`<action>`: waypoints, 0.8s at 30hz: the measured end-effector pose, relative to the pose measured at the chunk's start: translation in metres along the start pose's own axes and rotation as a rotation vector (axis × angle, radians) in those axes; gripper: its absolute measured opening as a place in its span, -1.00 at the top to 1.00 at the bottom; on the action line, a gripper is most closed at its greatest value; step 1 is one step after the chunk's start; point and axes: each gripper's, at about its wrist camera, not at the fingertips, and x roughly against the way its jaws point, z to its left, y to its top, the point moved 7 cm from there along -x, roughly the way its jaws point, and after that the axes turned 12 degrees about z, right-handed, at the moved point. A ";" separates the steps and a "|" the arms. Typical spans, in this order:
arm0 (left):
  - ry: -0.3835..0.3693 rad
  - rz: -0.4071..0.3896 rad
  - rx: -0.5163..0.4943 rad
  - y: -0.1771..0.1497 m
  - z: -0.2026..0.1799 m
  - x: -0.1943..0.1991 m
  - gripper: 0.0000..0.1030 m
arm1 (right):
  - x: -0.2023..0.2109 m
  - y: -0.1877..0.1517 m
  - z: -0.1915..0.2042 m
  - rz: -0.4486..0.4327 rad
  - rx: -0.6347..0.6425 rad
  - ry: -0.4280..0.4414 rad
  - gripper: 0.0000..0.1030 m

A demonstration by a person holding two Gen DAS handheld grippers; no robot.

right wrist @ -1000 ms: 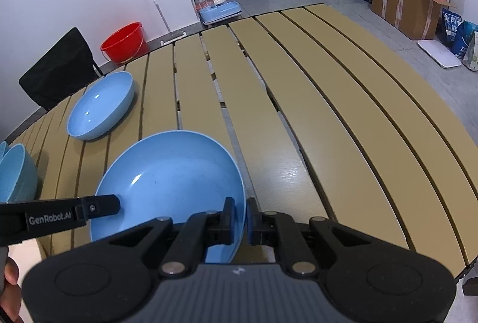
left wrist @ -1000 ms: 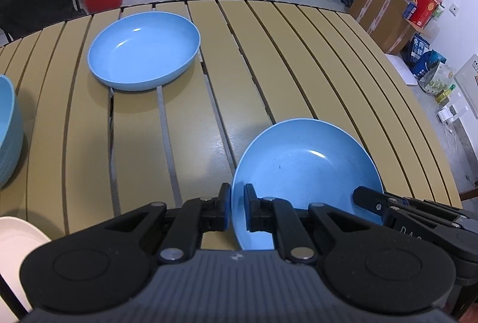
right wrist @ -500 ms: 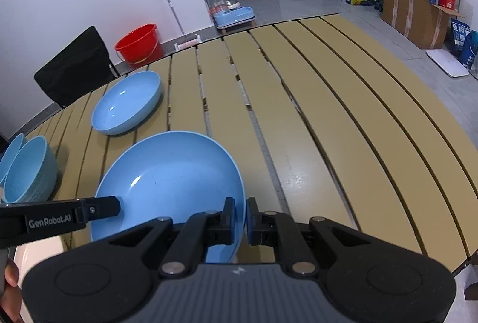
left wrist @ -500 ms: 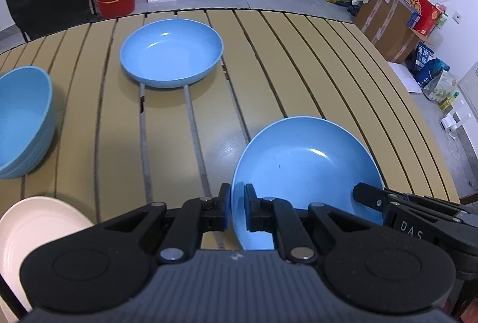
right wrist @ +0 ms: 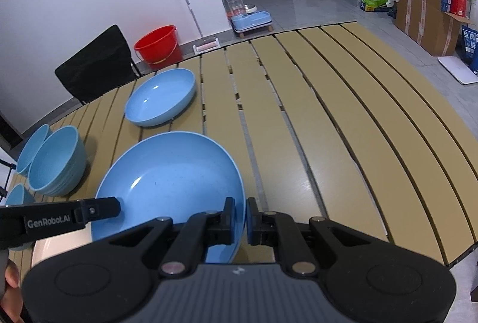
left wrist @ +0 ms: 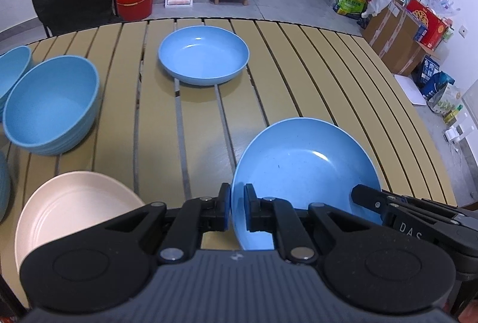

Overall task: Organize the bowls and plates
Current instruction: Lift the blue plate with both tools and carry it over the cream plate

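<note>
Slatted table (left wrist: 298, 78): blue plate (left wrist: 203, 58), stacked bowls (left wrist: 50, 111), cream plate (left wrist: 71, 206).

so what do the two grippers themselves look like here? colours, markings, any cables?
Both match: the left gripper and right gripper have matte black linkage arms with silver pivot pins, blue pads on the fingertips, and a ribbed dark grey body with a small white logo. White lettering shows on the fingers' outer sides: "GenRobot.AI" on the left, "DAS" on the right. No cables visible.

Far plate (left wrist: 203, 54) lies behind held plate (left wrist: 304, 170) (bowl stack (left wrist: 50, 108) sits left)
</note>
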 end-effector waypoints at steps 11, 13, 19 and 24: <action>0.016 -0.034 0.034 -0.025 0.024 0.033 0.81 | 0.021 -0.020 0.033 -0.018 0.040 0.024 0.87; 0.023 -0.035 0.039 -0.029 0.029 0.037 0.81 | 0.025 -0.024 0.039 -0.022 0.047 0.029 0.87; 0.033 -0.047 0.070 -0.043 0.047 0.052 0.82 | 0.032 -0.037 0.058 -0.026 0.069 0.049 0.87; 0.043 -0.061 0.090 -0.054 0.063 0.063 0.83 | 0.036 -0.046 0.075 -0.026 0.091 0.067 0.88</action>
